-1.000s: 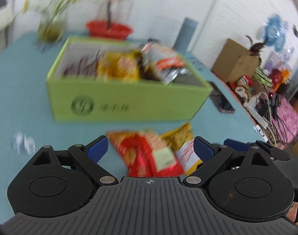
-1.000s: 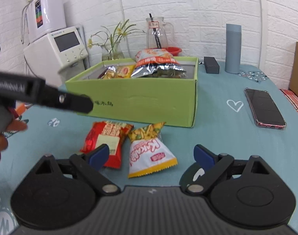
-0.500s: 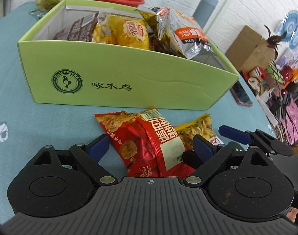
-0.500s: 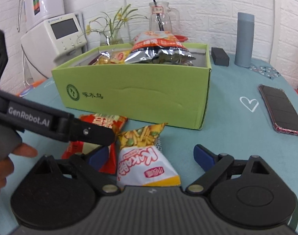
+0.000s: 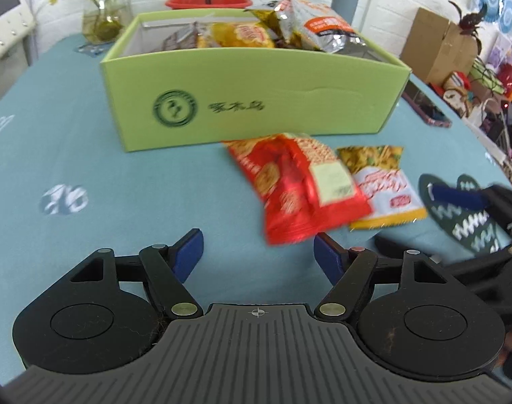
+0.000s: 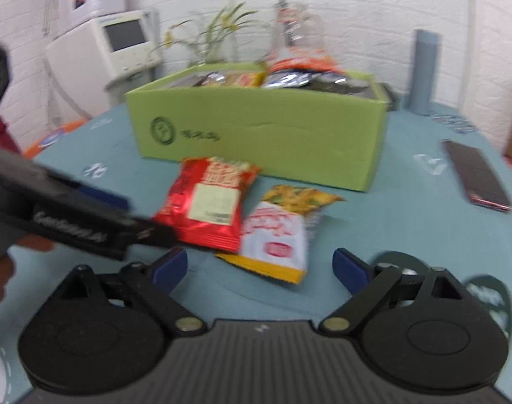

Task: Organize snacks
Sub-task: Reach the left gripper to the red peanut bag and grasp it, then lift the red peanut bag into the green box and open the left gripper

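Observation:
A red snack bag [image 5: 299, 185] [image 6: 207, 202] and a yellow-and-white snack bag [image 5: 380, 185] [image 6: 279, 232] lie side by side on the teal tablecloth in front of a green box [image 5: 256, 101] [image 6: 256, 134] that holds several snack bags. My left gripper [image 5: 258, 257] is open and empty, just short of the red bag and a little left of it. My right gripper [image 6: 260, 267] is open and empty, just short of the yellow-and-white bag. The left gripper also shows in the right wrist view [image 6: 87, 215], at the left.
A phone [image 6: 476, 176] lies right of the box. A grey cylinder [image 6: 424, 70], a red bowl [image 5: 207, 1], a glass jug [image 6: 291, 30] and a flower vase [image 5: 102, 17] stand behind the box. A white appliance [image 6: 121, 40] stands at the back left.
Both grippers have pulled back from the two bags. The left one has also shifted left, so the red bag now lies ahead to its right. Both stay open.

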Available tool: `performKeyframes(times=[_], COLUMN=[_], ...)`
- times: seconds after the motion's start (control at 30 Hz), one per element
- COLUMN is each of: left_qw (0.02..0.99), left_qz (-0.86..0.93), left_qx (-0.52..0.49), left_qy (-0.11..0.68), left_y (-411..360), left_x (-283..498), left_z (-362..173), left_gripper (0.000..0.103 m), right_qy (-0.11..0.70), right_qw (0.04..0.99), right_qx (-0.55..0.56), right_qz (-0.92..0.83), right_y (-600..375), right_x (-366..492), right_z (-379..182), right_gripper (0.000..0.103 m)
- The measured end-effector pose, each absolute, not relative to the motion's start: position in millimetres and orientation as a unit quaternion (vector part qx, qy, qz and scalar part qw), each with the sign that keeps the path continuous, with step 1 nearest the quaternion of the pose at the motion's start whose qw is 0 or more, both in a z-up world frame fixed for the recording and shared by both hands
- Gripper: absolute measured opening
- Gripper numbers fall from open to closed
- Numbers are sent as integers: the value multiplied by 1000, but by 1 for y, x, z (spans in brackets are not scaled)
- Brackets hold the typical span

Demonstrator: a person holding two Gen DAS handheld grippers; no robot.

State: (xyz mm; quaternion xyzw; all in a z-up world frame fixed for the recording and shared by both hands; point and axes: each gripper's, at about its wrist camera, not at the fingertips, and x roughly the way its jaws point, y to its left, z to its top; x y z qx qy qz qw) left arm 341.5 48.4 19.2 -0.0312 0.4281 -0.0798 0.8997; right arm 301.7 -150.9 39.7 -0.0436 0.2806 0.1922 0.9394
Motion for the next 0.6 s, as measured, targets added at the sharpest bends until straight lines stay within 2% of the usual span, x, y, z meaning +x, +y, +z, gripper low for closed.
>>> performKeyframes(times=[0.03, 0.17, 0.33, 0.43, 0.47, 0.53, 0.57, 0.6], left_qw=[902, 906, 886, 867, 861, 866, 870, 872], left_qz=[-85, -116, -127, -147, -151, -158, -161, -165], left_qx=[-45, -123, -139, -157, -159, -146, -133, -122], left_qy=[420, 388, 423, 450, 458, 451, 446, 444], left_y=[54, 64, 69, 69, 67, 62, 60, 58], left_x=[339, 358, 399, 413, 416, 415, 413, 410], left_z=[23, 53, 49, 33, 26, 22, 23, 23], left_gripper=[57, 78, 73, 68, 64, 63, 53, 48], right_qy=[259, 247, 284, 292, 292, 300, 311, 314], right_qw=[945, 931, 908, 905, 904, 897, 889, 888], right_qx=[-44, -87, -107, -110, -108, -106, -110, -105], right_qz=[195, 253, 289, 290, 294, 308, 316, 320], right_y=[-150, -116, -91, -85, -84, -78, -74, -73], right_x=[295, 308, 344, 359, 363, 369, 371, 370], right_z=[48, 65, 45, 35, 34, 30, 27, 25], right_gripper=[93, 92, 92, 93, 93, 92, 91, 86])
